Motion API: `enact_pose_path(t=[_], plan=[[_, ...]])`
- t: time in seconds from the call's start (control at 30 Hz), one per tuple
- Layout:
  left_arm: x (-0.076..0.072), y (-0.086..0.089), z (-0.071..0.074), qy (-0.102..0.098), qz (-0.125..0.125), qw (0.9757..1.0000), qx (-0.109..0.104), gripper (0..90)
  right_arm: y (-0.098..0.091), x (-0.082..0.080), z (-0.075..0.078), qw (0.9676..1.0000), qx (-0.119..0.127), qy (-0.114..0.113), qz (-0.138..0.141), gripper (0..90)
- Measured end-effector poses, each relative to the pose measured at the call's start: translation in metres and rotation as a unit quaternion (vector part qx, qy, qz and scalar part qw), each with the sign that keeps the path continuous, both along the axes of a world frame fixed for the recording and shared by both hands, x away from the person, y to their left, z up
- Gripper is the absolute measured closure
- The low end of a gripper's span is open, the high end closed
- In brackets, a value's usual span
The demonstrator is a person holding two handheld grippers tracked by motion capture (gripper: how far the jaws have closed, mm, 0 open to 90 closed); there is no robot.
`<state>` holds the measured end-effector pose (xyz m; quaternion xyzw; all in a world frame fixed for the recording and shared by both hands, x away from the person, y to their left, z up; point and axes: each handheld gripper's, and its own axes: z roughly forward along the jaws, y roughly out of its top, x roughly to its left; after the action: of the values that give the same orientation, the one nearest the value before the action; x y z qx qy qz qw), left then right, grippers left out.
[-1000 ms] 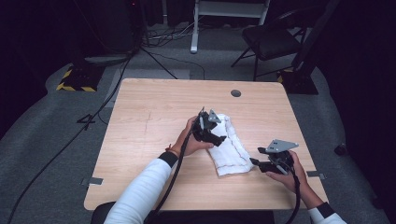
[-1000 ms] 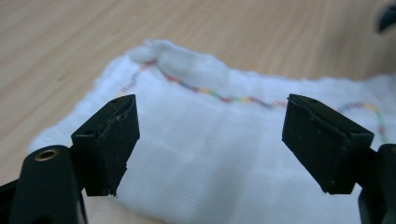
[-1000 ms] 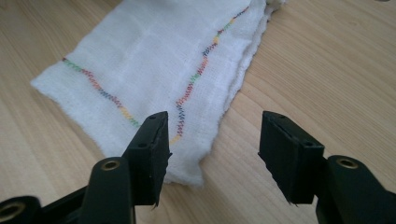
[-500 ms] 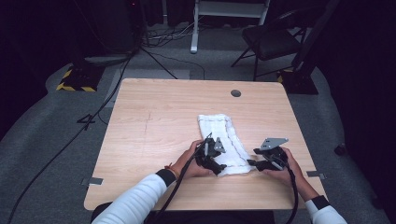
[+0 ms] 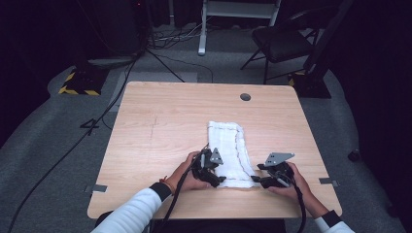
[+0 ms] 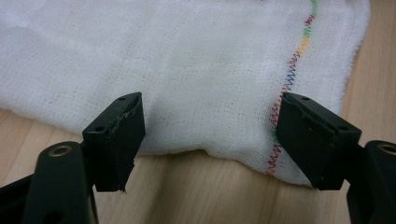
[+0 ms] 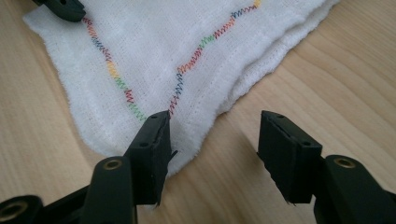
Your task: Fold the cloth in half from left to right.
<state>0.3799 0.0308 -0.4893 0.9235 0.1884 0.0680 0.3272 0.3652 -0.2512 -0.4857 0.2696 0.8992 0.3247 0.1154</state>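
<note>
**Both grippers at the near end of the cloth**

Your white cloth (image 5: 228,150) lies folded into a long strip on the counter (image 5: 160,126), right of the middle, running from about mid-counter down toward the near edge. Its near end stops just short of that edge, and a line of multicoloured zigzag stitching (image 6: 292,74) follows its border.

Your left gripper (image 5: 210,171) sits at the near left corner of the cloth. In the left gripper view its jaws stand apart, spanning the near edge of the cloth: one over the plain weave, the other over the stitched border. They have just been closing a little, but the pads are not pressing on the fabric, so nothing is held. Your left hand (image 5: 187,174) rests on the counter beside the cloth.

Your right gripper (image 5: 265,178) is at the near right corner of the cloth. In the right gripper view its jaws are also spread: one jaw is at the cloth's corner, where two stitched lines meet, and the other is over bare wood just beside the folded edge. It has hold of nothing. The tip of your left gripper shows at the far corner of the cloth in that view.
</note>
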Motion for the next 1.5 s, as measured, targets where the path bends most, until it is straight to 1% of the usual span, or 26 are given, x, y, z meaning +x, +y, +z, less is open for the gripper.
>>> enact_pose_path(t=[0.13, 0.2, 0.27, 0.3, 0.33, 0.4, 0.43, 0.5, 0.57, 0.63, 0.7, 0.73, 0.77, 0.8, 0.87, 0.9, 0.93, 0.97, 1.03, 1.1, 1.17, 1.23, 1.3, 1.33, 1.4, 1.5], plan=[[-0.008, 0.009, -0.001, -0.006, 0.0, 1.0, -0.003, 24.1, 0.008, -0.013, -0.001, 1.0, 0.002, 0.0, -0.002, 43.6], [-0.012, 0.014, 0.0, -0.004, 0.001, 1.0, -0.008, 23.9, 0.012, -0.018, 0.0, 1.0, 0.001, -0.002, -0.001, 41.8], [-0.015, 0.018, 0.003, -0.005, 0.003, 0.9999, -0.014, 22.6, 0.016, -0.021, 0.001, 0.9999, -0.009, -0.01, 0.005, 39.1], [-0.015, 0.021, 0.006, -0.009, 0.004, 0.9999, -0.014, 20.5, 0.017, -0.021, 0.002, 0.9999, -0.009, -0.012, 0.008, 38.4], [-0.014, 0.024, 0.009, -0.013, 0.007, 0.9997, -0.021, 20.0, 0.018, -0.021, 0.003, 0.9998, -0.008, -0.013, 0.009, 38.1], [-0.011, 0.031, 0.015, -0.015, 0.021, 0.9989, -0.039, 20.2, 0.017, -0.016, 0.009, 0.9997, 0.007, -0.02, 0.006, 38.3], [-0.007, 0.034, 0.019, -0.019, 0.03, 0.9986, -0.04, 20.0, 0.016, -0.013, 0.012, 0.9996, 0.014, -0.024, 0.001, 38.4], [0.001, 0.037, 0.023, -0.021, 0.044, 0.9977, -0.047, 19.8, 0.015, -0.005, 0.019, 0.9991, 0.023, -0.035, -0.004, 39.3], [0.016, 0.039, 0.027, -0.035, 0.057, 0.997, -0.039, 19.4, 0.016, 0.008, 0.026, 0.9983, 0.029, -0.049, -0.014, 40.5], [0.029, 0.038, 0.029, -0.049, 0.076, 0.9953, -0.032, 19.3, 0.02, 0.022, 0.03, 0.9975, 0.023, -0.064, -0.02, 41.8], [0.049, 0.037, 0.031, -0.046, 0.094, 0.9937, -0.039, 19.4, 0.024, 0.039, 0.033, 0.9971, 0.036, -0.061, -0.029, 42.6], [0.055, 0.036, 0.032, -0.048, 0.098, 0.9932, -0.039, 19.1, 0.028, 0.05, 0.034, 0.997, 0.033, -0.063, -0.03, 42.7], [0.062, 0.035, 0.032, -0.052, 0.107, 0.9921, -0.039, 19.1, 0.031, 0.056, 0.035, 0.9968, 0.026, -0.067, -0.033, 42.9], [0.07, 0.033, 0.031, -0.051, 0.114, 0.9913, -0.041, 19.0, 0.033, 0.064, 0.035, 0.9964, 0.024, -0.072, -0.038, 43.7], [0.086, 0.031, 0.029, -0.051, 0.124, 0.9901, -0.042, 19.1, 0.038, 0.08, 0.034, 0.9964, 0.034, -0.067, -0.04, 44.3], [0.093, 0.031, 0.028, -0.045, 0.135, 0.9887, -0.048, 19.2, 0.04, 0.087, 0.033, 0.9962, 0.03, -0.07, -0.042, 44.6], [0.101, 0.03, 0.026, -0.033, 0.141, 0.9878, -0.058, 19.5, 0.042, 0.095, 0.031, 0.9961, 0.033, -0.067, -0.046, 45.1], [0.109, 0.029, 0.024, -0.033, 0.147, 0.9869, -0.059, 19.6, 0.044, 0.101, 0.029, 0.996, 0.034, -0.066, -0.049, 45.6], [0.118, 0.028, 0.021, -0.027, 0.16, 0.9849, -0.061, 20.3, 0.047, 0.114, 0.026, 0.9961, 0.028, -0.062, -0.057, 46.2], [0.127, 0.027, 0.017, -0.025, 0.172, 0.9829, -0.061, 20.9, 0.049, 0.127, 0.022, 0.9961, 0.034, -0.046, -0.067, 46.9], [0.135, 0.026, 0.013, -0.021, 0.183, 0.9811, -0.058, 23.3, 0.052, 0.137, 0.018, 0.9959, 0.033, -0.04, -0.074, 47.3], [0.142, 0.026, 0.01, -0.023, 0.187, 0.9808, -0.051, 25.3, 0.055, 0.146, 0.013, 0.9959, 0.029, -0.035, -0.079, 47.8], [0.147, 0.026, 0.006, -0.015, 0.194, 0.9797, -0.051, 26.3, 0.057, 0.153, 0.008, 0.9957, 0.025, -0.029, -0.085, 48.3], [0.148, 0.025, 0.003, -0.009, 0.192, 0.9799, -0.052, 26.7, 0.058, 0.156, 0.005, 0.9957, 0.024, -0.023, -0.086, 48.7], [0.15, 0.024, 0.0, -0.005, 0.188, 0.9808, -0.051, 27.8, 0.058, 0.161, -0.001, 0.9959, 0.017, -0.014, -0.088, 48.4], [0.151, 0.021, -0.003, -0.002, 0.181, 0.9824, -0.047, 28.6, 0.056, 0.166, -0.004, 0.9955, 0.032, -0.001, -0.089, 49.4]])
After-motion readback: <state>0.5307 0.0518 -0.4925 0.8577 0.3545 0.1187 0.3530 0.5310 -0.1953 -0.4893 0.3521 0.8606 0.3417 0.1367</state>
